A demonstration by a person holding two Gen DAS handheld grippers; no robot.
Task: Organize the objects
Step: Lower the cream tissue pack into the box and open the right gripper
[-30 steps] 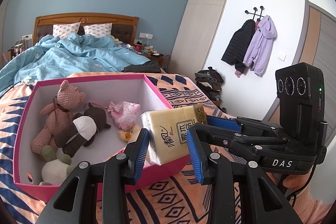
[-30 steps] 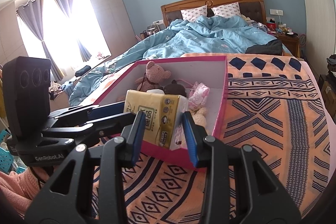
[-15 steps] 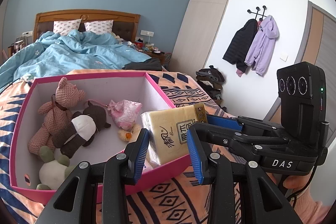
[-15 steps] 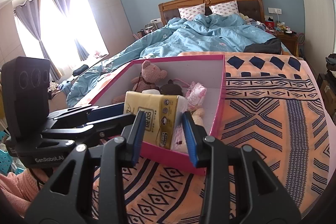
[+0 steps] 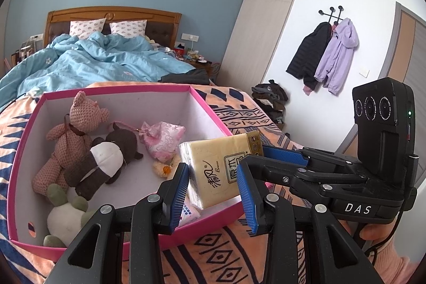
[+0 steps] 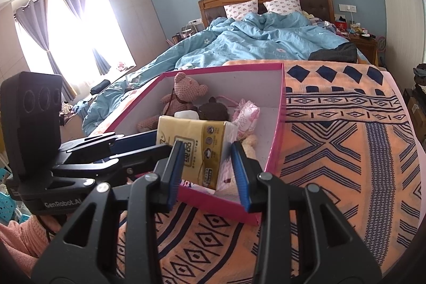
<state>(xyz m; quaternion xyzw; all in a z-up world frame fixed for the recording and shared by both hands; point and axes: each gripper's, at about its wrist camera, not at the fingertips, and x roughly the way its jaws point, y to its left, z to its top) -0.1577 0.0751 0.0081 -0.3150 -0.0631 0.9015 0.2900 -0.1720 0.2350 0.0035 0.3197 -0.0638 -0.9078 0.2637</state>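
A yellow tissue pack (image 5: 218,169) is held between both grippers above the near corner of a pink box (image 5: 26,124) on the bed. It also shows in the right wrist view (image 6: 194,148). My left gripper (image 5: 213,193) and my right gripper (image 6: 209,172) each clamp the pack from crossing directions. The box (image 6: 278,124) holds a pink knitted bear (image 5: 72,135), a brown and white plush (image 5: 106,161), a pink pouch (image 5: 162,137), a white and green plush (image 5: 66,217) and a small packet (image 5: 189,214).
The box rests on an orange and navy patterned blanket (image 6: 346,151). Behind lie a blue duvet (image 5: 93,65) and a wooden headboard (image 5: 111,17). Jackets (image 5: 324,55) hang on the right wall, with a pile of clothes (image 5: 269,97) on the floor.
Both grippers have carried the tissue pack slightly forward and lower over the box's near corner. The grip on the pack has not changed.
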